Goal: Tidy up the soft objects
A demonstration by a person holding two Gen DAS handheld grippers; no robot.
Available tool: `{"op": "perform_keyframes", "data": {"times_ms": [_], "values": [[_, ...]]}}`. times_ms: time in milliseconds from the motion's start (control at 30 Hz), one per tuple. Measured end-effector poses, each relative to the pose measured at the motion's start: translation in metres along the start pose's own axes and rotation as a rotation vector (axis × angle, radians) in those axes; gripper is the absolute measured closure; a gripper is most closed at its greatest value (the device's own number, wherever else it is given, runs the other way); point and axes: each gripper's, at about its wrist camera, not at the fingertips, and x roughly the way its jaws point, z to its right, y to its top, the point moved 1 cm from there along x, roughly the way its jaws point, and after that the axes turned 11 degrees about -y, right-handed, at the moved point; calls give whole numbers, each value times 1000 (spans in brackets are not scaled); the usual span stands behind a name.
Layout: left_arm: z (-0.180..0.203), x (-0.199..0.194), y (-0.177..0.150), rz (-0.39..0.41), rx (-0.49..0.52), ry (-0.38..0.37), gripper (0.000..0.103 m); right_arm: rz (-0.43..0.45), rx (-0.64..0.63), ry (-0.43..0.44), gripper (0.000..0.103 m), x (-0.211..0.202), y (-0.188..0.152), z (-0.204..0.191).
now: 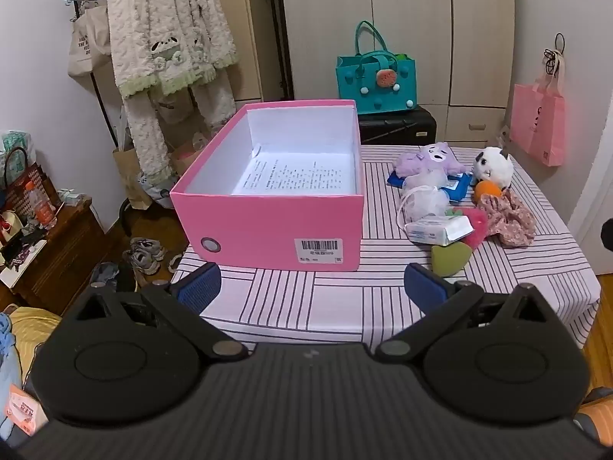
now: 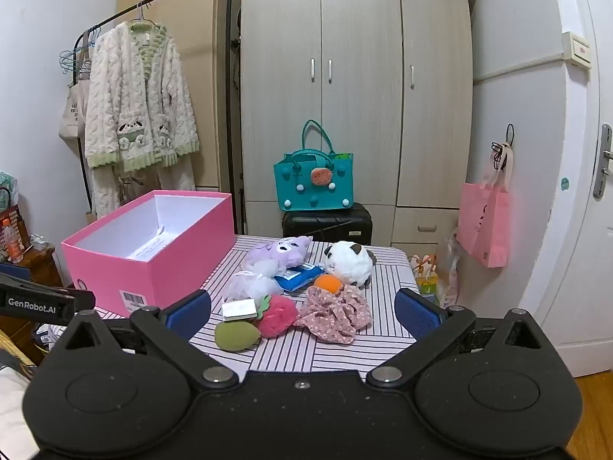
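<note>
Both hand-held grippers hang over the near edge of the bench [image 1: 306, 299], which wears a white cloth striped in dark lines. The left hand-held gripper [image 1: 310, 287] has its blue pads spread as wide as they go, nothing between them, aimed at the front wall of the pink box [image 1: 268, 230]. That box stands open on the left part of the bench, lid off, with only a printed sheet of paper [image 1: 295, 180] lying on its white floor.

The right hand-held gripper [image 2: 302, 312] is just as wide open and empty, looking straight at the pile of soft things to the right of the box. Nearest is a green teardrop sponge [image 2: 235, 335], touching a pink mesh puff [image 2: 277, 314] with a small strawberry shape on it. Beside those lies a floral pink scrunchie [image 2: 335, 318], and an orange ball [image 2: 329, 283] sits at its far edge. A white tissue packet [image 2: 239, 309] rests just behind the green sponge, with a white mesh bath puff [image 2: 251, 285] beyond it. Further back are a blue packet [image 2: 297, 276], a purple plush toy [image 2: 281, 251] and a round white plush with dark ears [image 2: 350, 262].

Off the bench, a teal felt bag [image 2: 314, 186] stands on a black suitcase [image 2: 327, 224] before the wardrobe [image 2: 356, 76].
</note>
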Motion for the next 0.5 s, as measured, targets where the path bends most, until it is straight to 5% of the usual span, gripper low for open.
{"op": "perform_keyframes", "data": {"times_ms": [500], "values": [[6, 3, -6, 30, 17, -39, 0, -7, 1, 1, 0, 2, -1, 2]]}}
